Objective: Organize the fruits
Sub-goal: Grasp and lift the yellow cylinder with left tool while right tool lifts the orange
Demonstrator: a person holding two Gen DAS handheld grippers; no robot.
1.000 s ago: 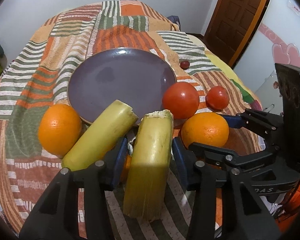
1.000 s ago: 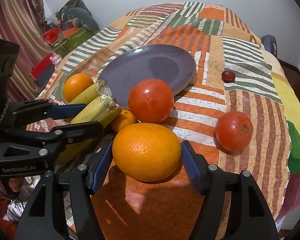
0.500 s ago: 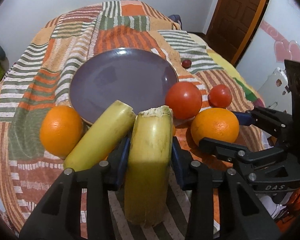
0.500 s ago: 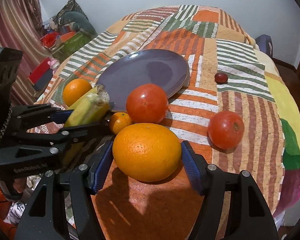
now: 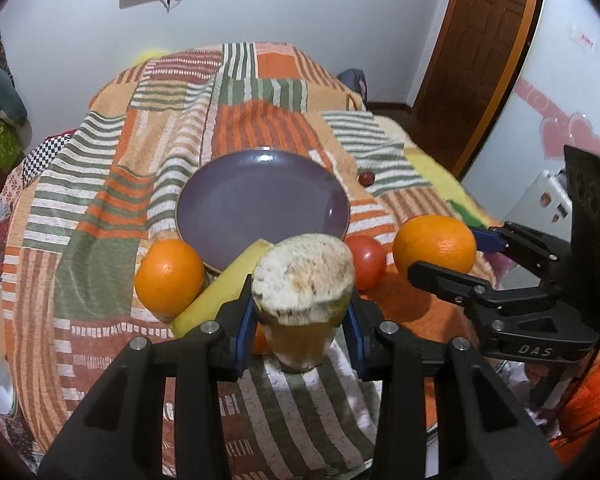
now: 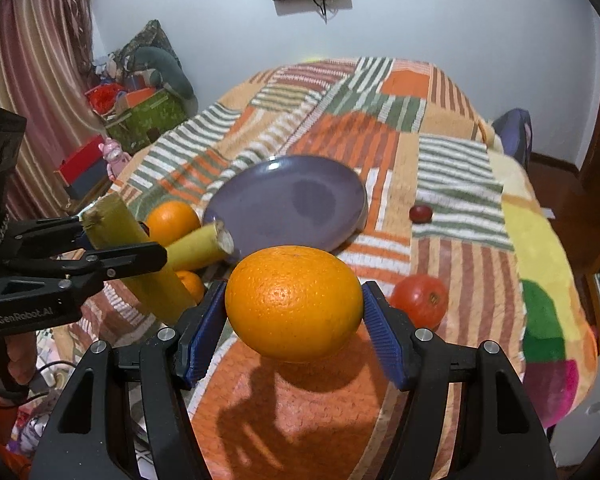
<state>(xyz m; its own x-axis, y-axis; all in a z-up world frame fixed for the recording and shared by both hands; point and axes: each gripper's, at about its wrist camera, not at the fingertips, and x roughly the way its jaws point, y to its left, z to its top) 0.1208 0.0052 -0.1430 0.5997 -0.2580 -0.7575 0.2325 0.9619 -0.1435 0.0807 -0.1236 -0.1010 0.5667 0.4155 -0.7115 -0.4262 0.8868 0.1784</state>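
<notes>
Now my left gripper [image 5: 302, 334] squeezes a yellow banana piece [image 5: 303, 280], tipped toward the camera, above the striped blanket [image 5: 100, 208]. My right gripper [image 6: 294, 330] grips a big orange [image 6: 294, 302], which looks lifted, though I can't be sure. Behind both sits the purple plate [image 6: 268, 196], bare. Another orange [image 5: 169, 276] lies beside it.

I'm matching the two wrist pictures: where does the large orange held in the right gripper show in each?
Left wrist view: large orange at right of middle, between the right gripper's fingers.
Right wrist view: same orange at lower middle, clamped between blue pads.
Shared landmark: round purple plate on the bed.
</notes>
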